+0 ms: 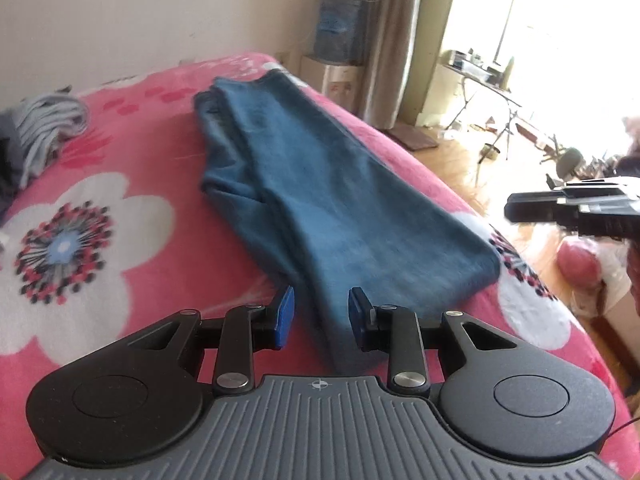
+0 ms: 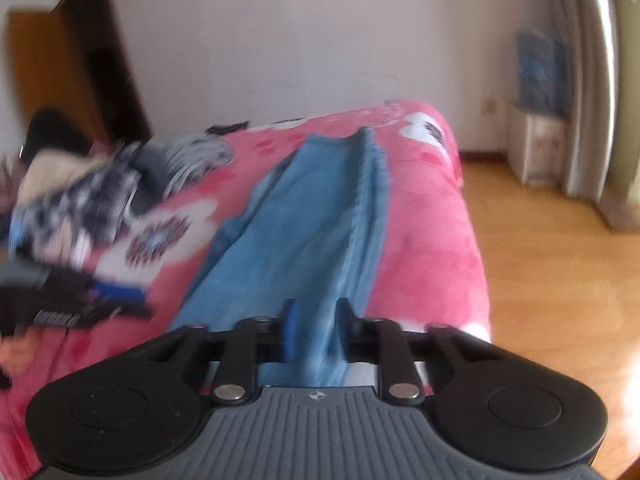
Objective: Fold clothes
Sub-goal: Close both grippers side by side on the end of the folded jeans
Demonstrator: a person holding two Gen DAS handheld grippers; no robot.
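Observation:
A pair of blue jeans (image 1: 312, 184) lies folded lengthwise on the pink flowered blanket (image 1: 132, 152) of a bed, running away from me toward the wall. My left gripper (image 1: 322, 310) hovers over the jeans' near end. Its blue pads stand apart, and pink blanket shows between the left pad and the cloth. In the right wrist view the jeans (image 2: 312, 220) stretch ahead past my right gripper (image 2: 316, 324), whose pads keep a narrow gap with cloth seen through it. From the left wrist view the right gripper (image 1: 510, 208) hangs beyond the bed's right edge with nothing in it. The left gripper (image 2: 132, 300) shows blurred at the left.
A heap of other clothes (image 2: 100, 188) lies at the bed's far left; the same clothes heap (image 1: 44, 128) sits near the wall. Wooden floor (image 2: 540, 260) runs along the bed's right side. On it are a red bag (image 1: 580, 264) and a water dispenser (image 1: 340, 40).

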